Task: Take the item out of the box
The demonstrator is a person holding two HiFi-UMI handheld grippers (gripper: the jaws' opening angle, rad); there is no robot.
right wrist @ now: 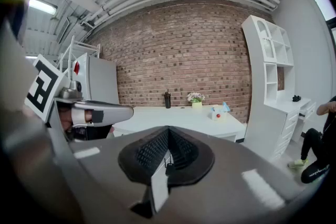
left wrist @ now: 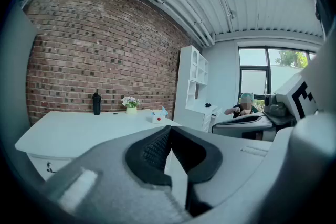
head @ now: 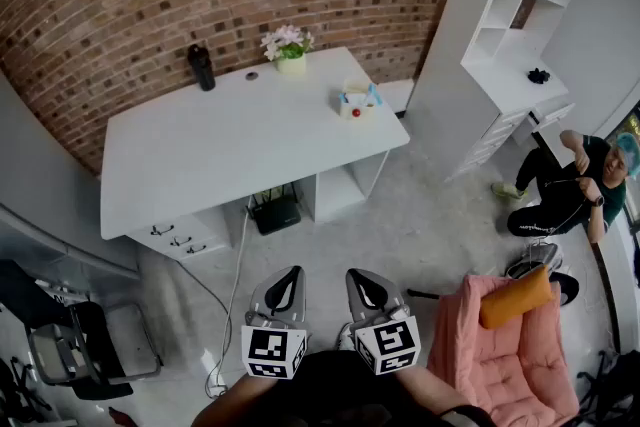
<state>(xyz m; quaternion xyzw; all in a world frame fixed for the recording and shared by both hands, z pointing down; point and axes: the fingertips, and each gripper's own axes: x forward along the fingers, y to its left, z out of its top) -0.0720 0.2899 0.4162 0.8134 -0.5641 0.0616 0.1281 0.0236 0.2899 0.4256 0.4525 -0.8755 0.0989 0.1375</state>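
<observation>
A small white box (head: pixel 355 101) with a blue item and a red spot stands near the right end of the white desk (head: pixel 200 155). It also shows far off as the box (left wrist: pixel 156 118) in the left gripper view and the box (right wrist: pixel 217 114) in the right gripper view. Both grippers hover low in the head view, well short of the desk and side by side. My left gripper (head: pixel 288 277) is shut with nothing between its pads (left wrist: pixel 157 147). My right gripper (head: pixel 360 279) is shut and empty too, its pads (right wrist: pixel 157 149) pressed together.
A black bottle (head: pixel 201 67) and a pot of flowers (head: pixel 288 48) stand at the desk's far edge. A pink armchair (head: pixel 510 355) with an orange cushion sits at right. A person (head: pixel 575 190) sits on the floor by a white shelf unit (head: pixel 520 25). A black chair (head: pixel 70 340) is at left.
</observation>
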